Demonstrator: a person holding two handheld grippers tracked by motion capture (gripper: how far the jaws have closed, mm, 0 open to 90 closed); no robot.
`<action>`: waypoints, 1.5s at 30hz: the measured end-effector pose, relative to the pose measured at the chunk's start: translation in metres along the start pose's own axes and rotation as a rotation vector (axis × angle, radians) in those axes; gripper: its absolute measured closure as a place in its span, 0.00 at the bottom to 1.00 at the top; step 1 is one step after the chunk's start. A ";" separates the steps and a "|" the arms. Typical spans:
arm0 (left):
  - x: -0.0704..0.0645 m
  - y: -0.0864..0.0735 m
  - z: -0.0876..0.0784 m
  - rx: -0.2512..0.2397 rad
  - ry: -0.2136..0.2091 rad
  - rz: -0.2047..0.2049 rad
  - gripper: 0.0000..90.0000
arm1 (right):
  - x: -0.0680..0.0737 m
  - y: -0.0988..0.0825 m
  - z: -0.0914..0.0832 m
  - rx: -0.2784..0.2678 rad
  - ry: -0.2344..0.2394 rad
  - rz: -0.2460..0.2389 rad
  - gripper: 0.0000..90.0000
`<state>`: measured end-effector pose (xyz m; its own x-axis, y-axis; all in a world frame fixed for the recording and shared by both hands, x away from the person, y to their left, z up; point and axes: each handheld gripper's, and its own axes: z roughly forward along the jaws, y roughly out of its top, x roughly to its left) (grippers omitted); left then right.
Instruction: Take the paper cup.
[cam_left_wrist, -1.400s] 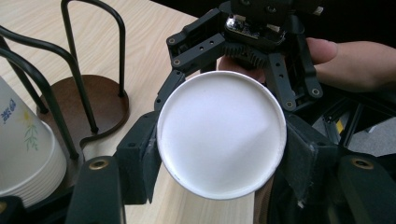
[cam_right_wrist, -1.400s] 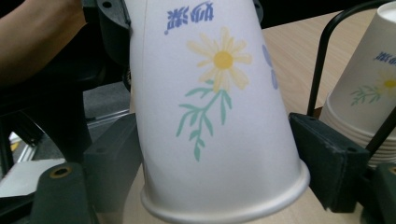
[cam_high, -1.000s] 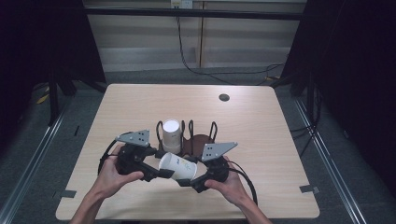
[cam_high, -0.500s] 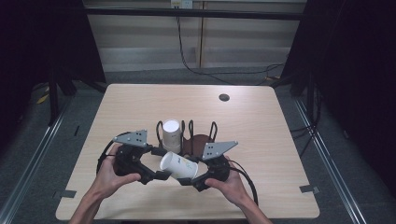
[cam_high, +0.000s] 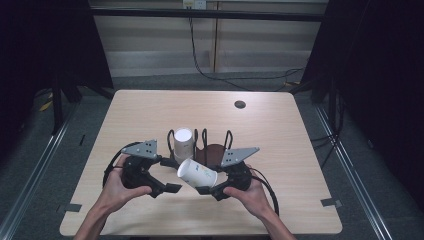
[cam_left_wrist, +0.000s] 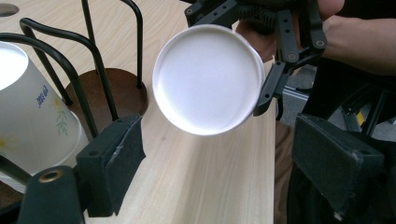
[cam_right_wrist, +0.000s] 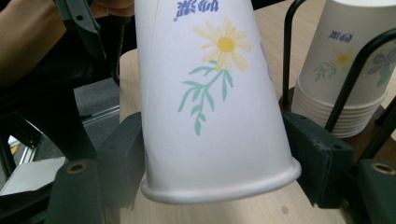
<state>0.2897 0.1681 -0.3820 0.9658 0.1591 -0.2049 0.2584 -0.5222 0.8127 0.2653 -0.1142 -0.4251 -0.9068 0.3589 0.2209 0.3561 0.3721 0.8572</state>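
A white paper cup (cam_high: 197, 173) with a yellow flower print lies on its side above the table's near edge. My right gripper (cam_high: 209, 181) is shut on it near the rim, and its jaws have just been closing on the cup (cam_right_wrist: 215, 84). My left gripper (cam_high: 170, 175) is open, its jaws having just opened. The cup's white base (cam_left_wrist: 208, 79) faces it from ahead, clear of both pads (cam_left_wrist: 114, 163). A stack of matching cups (cam_high: 183, 142) stands upside down in a black wire rack (cam_high: 215, 151).
The rack's brown round base (cam_left_wrist: 109, 93) and wire hoops (cam_right_wrist: 287, 56) stand just beyond both grippers. A dark round grommet (cam_high: 240, 104) sits far back on the light wooden table (cam_high: 150, 110). Cables trail from both grippers toward the near edge.
The left jaws have spread wide and let go of the cup's base end. The cup now hangs in the right gripper alone, tilted a little more upward.
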 end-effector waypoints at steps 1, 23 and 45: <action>-0.001 0.000 0.000 0.008 0.005 0.003 0.19 | 0.000 0.000 0.000 0.010 -0.001 0.000 0.30; -0.005 0.002 0.012 0.111 0.050 0.051 0.21 | 0.002 0.010 -0.004 0.201 -0.030 -0.039 0.31; -0.005 0.000 0.031 0.201 0.076 0.079 0.22 | 0.001 0.027 0.004 0.399 -0.002 -0.108 0.31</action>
<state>0.2856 0.1419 -0.3981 0.9807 0.1699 -0.0970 0.1887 -0.6906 0.6982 0.2746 -0.1005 -0.4031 -0.9435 0.3012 0.1383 0.3188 0.7102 0.6277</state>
